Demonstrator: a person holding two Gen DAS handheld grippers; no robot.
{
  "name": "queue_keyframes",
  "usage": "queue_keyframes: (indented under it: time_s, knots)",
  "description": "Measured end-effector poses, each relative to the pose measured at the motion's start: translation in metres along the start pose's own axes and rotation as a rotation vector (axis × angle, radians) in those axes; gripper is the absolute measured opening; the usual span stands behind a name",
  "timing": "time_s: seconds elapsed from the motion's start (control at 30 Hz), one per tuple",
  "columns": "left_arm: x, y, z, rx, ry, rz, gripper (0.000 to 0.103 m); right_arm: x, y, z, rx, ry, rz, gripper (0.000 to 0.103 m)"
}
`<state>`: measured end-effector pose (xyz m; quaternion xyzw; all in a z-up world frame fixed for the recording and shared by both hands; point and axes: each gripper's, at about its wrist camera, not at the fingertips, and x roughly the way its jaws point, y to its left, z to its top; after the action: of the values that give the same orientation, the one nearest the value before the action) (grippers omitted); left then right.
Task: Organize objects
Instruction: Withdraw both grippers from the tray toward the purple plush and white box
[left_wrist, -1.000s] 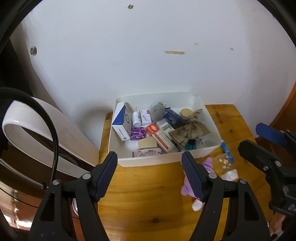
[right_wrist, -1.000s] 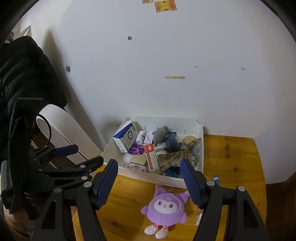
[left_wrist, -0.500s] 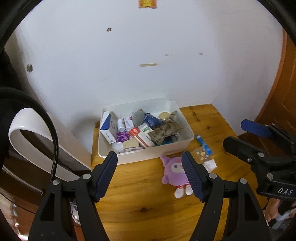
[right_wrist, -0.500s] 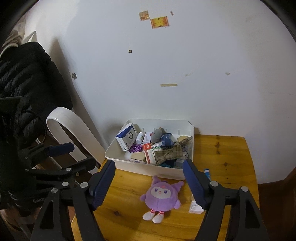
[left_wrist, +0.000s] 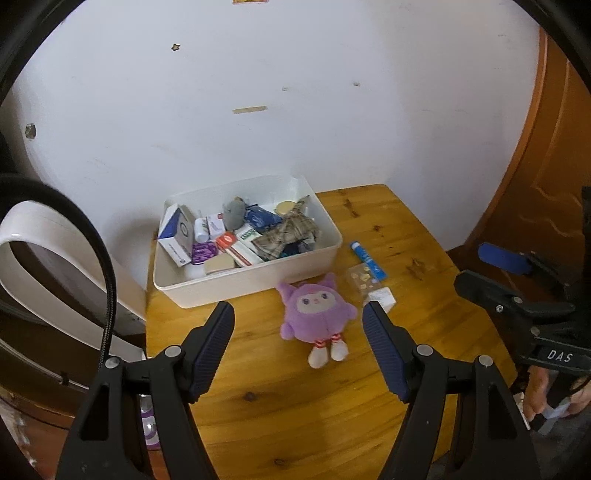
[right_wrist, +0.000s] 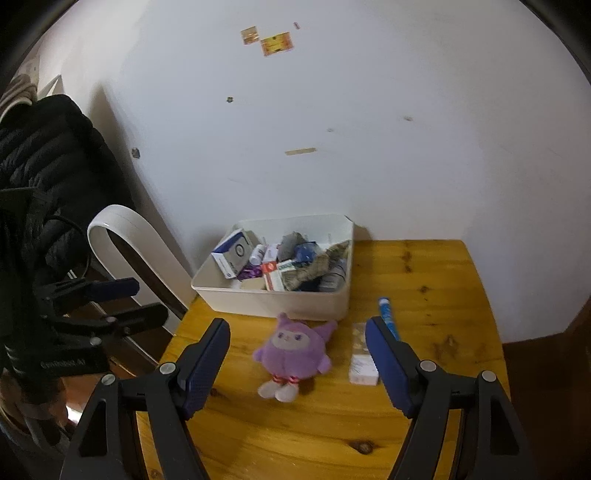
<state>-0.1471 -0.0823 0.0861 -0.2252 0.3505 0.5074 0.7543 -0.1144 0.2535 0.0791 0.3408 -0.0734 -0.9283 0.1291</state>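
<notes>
A white bin (left_wrist: 236, 286) sits at the table's (left_wrist: 295, 413) far left corner, against the wall, crowded with small things: a blue and white box (left_wrist: 173, 236) propped on edge at its left end, a red and white carton (left_wrist: 236, 249) in the middle, a grey soft toy (left_wrist: 234, 214) toward the back, and a plaid cloth (left_wrist: 290, 232) heaped at its right end. Just in front of the bin's near wall a purple plush doll (left_wrist: 314, 314) lies face up on the bare wood, feet toward the near edge. To the doll's right, toward the table's right edge, a blue tube (left_wrist: 367, 260) lies beside the bin's right end, with a clear packet of small yellow pieces (left_wrist: 362, 278) just next to it and a small white box (left_wrist: 380, 297) nearer still. The left tongs (left_wrist: 297, 350) hang above the table with their arms spread and nothing between the pads, the doll framed in the gap below them. The right tongs (right_wrist: 297, 363) are likewise spread and empty over the doll, the white box beside their right pad in that view.
</notes>
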Motion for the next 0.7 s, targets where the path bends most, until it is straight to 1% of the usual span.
queue_keyframes:
  time_s: [0.17,0.33,0.47,0.53,0.7]
  knots:
    - [0.004,-0.007,-0.007,-0.011,0.004,-0.029,0.076,-0.005,-0.019,-0.015,0.053,-0.005,-0.024,0.077]
    - [0.019,-0.015,-0.014,-0.028,0.023,-0.055,0.077,0.006,-0.033,-0.037,0.064,0.028,-0.068,0.077]
    - [0.043,-0.021,-0.024,-0.064,0.048,-0.089,0.078,0.026,-0.041,-0.061,0.056,0.069,-0.106,0.077]
    - [0.056,-0.024,-0.027,-0.079,0.067,-0.099,0.078,0.043,-0.045,-0.076,0.045,0.106,-0.120,0.077]
    - [0.091,-0.029,-0.032,-0.088,0.105,-0.073,0.078,0.077,-0.050,-0.099,0.046,0.177,-0.126,0.077]
